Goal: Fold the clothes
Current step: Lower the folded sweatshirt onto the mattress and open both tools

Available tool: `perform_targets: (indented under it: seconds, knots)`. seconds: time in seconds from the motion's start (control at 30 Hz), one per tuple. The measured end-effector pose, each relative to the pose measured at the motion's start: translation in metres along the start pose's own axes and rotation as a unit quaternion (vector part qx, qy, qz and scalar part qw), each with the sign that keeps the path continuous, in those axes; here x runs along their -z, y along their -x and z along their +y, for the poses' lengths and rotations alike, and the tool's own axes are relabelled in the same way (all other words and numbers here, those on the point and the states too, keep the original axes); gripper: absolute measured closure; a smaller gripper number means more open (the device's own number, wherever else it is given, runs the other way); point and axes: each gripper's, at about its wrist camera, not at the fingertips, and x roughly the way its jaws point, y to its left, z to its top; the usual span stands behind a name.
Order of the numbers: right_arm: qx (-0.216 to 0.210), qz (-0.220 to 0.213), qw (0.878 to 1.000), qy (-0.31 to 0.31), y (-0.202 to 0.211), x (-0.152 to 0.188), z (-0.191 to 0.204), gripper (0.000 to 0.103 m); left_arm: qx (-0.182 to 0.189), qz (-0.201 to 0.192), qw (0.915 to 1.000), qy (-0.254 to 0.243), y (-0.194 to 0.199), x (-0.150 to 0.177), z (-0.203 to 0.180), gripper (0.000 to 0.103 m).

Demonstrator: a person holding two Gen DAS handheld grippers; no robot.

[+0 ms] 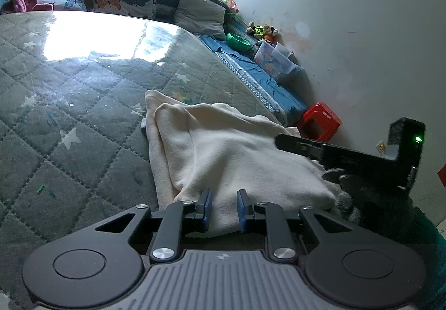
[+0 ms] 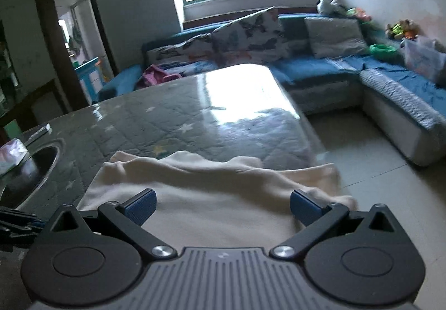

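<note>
A cream garment (image 1: pixel 223 148) lies partly folded near the right edge of the quilted, star-patterned table cover (image 1: pixel 69 115). My left gripper (image 1: pixel 224 208) sits at the garment's near edge, its blue pads close together with a fold of the fabric pinched between them. Part of my right gripper (image 1: pixel 281 140), held in a gloved hand, reaches over the garment from the right. In the right wrist view the right gripper (image 2: pixel 223 207) stands wide open just above the cream garment (image 2: pixel 211 184), with nothing between its pads. That view is slightly blurred.
A metal bowl (image 2: pixel 30 170), a tissue pack (image 2: pixel 11 154) and a phone (image 2: pixel 39 130) lie on the table's left side. The table edge drops to tiled floor (image 2: pixel 376 170) on the right. A red stool (image 1: pixel 320 120) and a blue sofa (image 2: pixel 390 78) stand beyond.
</note>
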Motion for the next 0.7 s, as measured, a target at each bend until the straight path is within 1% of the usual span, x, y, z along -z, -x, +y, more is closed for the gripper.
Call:
perform_targets:
  seconds: [0.07, 0.17, 0.4, 0.5, 0.7]
  knots:
    - [0.005, 0.012, 1.000, -0.007, -0.009, 0.000, -0.004, 0.000, 0.000, 0.000, 1.0000, 0.000, -0.001, 0.000, 0.000, 0.081]
    - [0.007, 0.008, 1.000, -0.012, -0.009, -0.002, -0.006, 0.000, -0.001, 0.001, 1.0000, -0.001, 0.000, 0.000, -0.002, 0.081]
    - [0.033, -0.028, 0.999, 0.019, 0.015, 0.001, 0.012, 0.000, -0.011, 0.001, 0.9999, -0.012, 0.002, 0.000, -0.007, 0.080]
    - [0.046, -0.043, 0.998, 0.028, 0.027, 0.005, 0.020, 0.000, -0.014, -0.001, 0.9997, -0.017, 0.005, 0.001, -0.010, 0.074]
    - [0.041, -0.065, 0.997, 0.013, 0.047, 0.021, 0.031, 0.000, -0.021, -0.007, 0.9991, -0.036, 0.012, 0.005, -0.019, 0.059]
